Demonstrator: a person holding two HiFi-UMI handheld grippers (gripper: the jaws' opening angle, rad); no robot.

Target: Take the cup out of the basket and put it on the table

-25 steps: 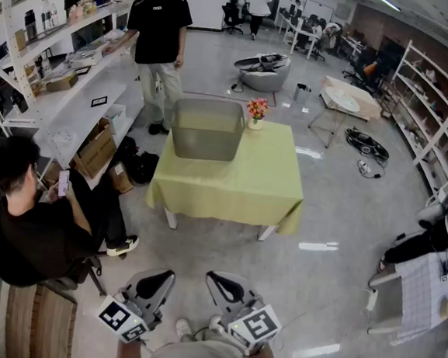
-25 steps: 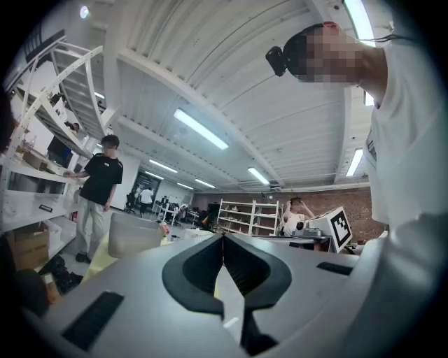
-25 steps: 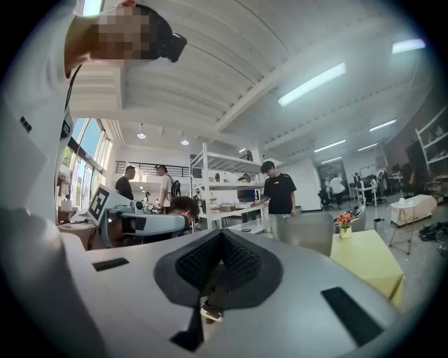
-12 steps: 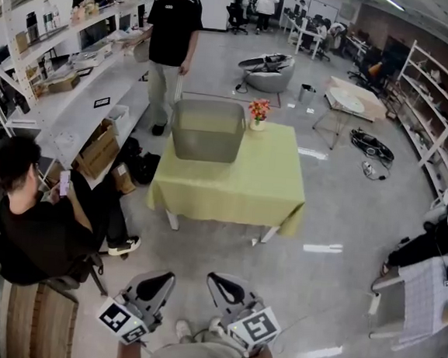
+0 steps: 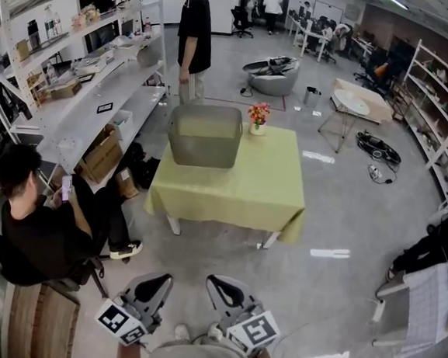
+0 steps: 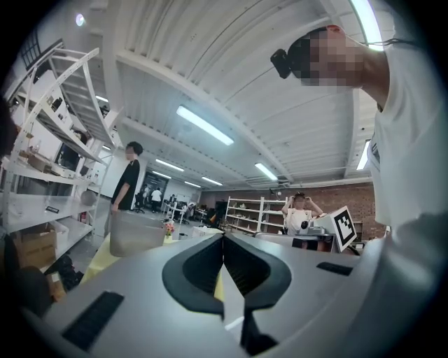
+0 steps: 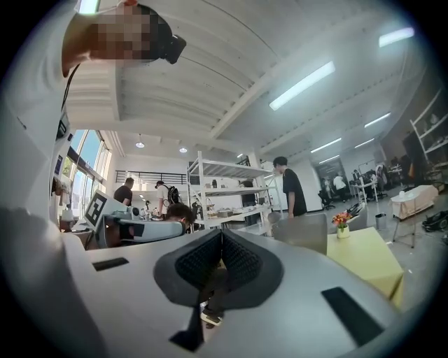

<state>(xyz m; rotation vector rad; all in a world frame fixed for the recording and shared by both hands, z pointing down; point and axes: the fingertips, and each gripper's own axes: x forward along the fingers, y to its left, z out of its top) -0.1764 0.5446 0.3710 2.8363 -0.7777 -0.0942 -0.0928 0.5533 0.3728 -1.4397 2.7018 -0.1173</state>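
Well to the left of the table, a seated person in dark clothes looks at a phone, and long white shelving runs along that side with a cardboard box tucked beneath it. Beyond the table's far left corner a standing person in a black shirt faces the shelving. The table carries a yellow-green cloth, and the grey basket stands upright on its far left part, touching the cloth. The cup cannot be made out in any view, as the basket's walls and the distance hide what lies inside. Just to the right of the basket, at the table's far edge, stands a small flower vase with pink and orange blooms. On the near side of the table and well apart from it, the left gripper points toward it with its jaws pressed together and nothing between them. Beside it, the right gripper also has its jaws closed on nothing. Far off to the table's right stands a round white table.
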